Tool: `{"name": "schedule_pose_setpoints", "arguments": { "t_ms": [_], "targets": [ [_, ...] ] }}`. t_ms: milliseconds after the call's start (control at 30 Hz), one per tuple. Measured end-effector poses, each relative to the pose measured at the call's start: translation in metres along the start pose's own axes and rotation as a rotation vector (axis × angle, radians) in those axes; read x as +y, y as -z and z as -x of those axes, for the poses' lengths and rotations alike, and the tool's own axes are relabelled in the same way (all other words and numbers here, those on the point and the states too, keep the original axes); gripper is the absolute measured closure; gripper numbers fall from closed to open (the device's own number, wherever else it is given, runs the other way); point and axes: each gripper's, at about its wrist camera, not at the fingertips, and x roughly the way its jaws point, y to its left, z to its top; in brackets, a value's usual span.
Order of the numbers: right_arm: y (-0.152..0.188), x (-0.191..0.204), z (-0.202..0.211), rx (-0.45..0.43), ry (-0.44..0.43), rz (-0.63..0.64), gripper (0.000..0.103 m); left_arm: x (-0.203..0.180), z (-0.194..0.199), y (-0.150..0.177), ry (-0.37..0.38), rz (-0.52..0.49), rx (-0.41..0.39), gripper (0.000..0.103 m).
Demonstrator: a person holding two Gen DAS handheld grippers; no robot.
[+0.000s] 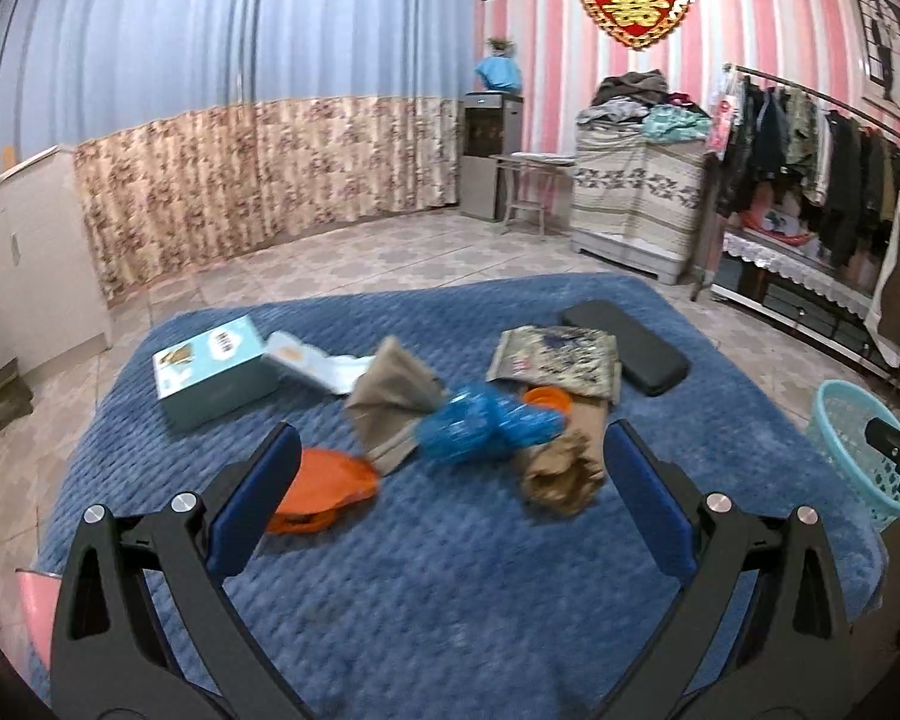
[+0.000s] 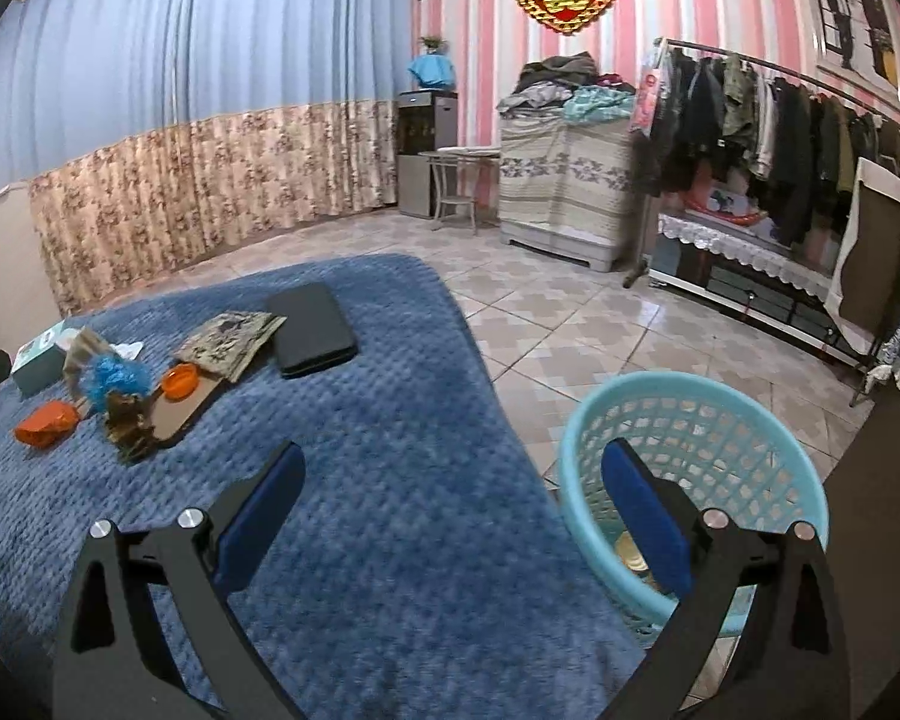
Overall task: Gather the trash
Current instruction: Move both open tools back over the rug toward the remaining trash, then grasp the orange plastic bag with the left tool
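Observation:
Trash lies on a blue quilted blanket (image 1: 450, 570): a crumpled blue plastic bag (image 1: 486, 423), an orange wrapper (image 1: 324, 489), crumpled brown paper (image 1: 561, 471), a tan paper piece (image 1: 390, 396), a patterned pouch (image 1: 555, 357) and a teal box (image 1: 213, 372). My left gripper (image 1: 450, 480) is open and empty, just short of the blue bag. My right gripper (image 2: 450, 504) is open and empty, over the blanket's edge beside a light blue mesh basket (image 2: 690, 414). The pile shows in the right wrist view too, with the blue bag (image 2: 114, 378) at far left.
A black flat case (image 1: 627, 345) lies at the blanket's far right. Tiled floor (image 2: 570, 312) surrounds the blanket. A clothes rack (image 2: 780, 114) stands to the right, a covered cabinet (image 2: 564, 180) and a water dispenser (image 2: 423, 150) at the far wall. A white cabinet (image 1: 24, 252) stands left.

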Motion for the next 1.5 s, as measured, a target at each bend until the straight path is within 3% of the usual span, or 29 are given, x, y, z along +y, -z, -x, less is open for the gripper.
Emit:
{"name": "schedule_pose_setpoints", "arguments": {
  "t_ms": [300, 900, 1500],
  "targets": [
    [0.005, 0.026, -0.008, 0.013, -0.028, 0.03, 0.006, 0.032, -0.003, 0.011, -0.048, 0.038, 0.016, 0.005],
    [0.01, 0.059, -0.021, 0.018, -0.054, 0.09, 0.006, 0.055, -0.012, 0.032, -0.078, 0.059, 0.048, 0.005],
    [0.018, 0.093, -0.057, 0.078, -0.11, 0.11, 0.006, 0.074, -0.063, 0.045, -0.095, 0.07, 0.146, 0.006]
  ]
}}
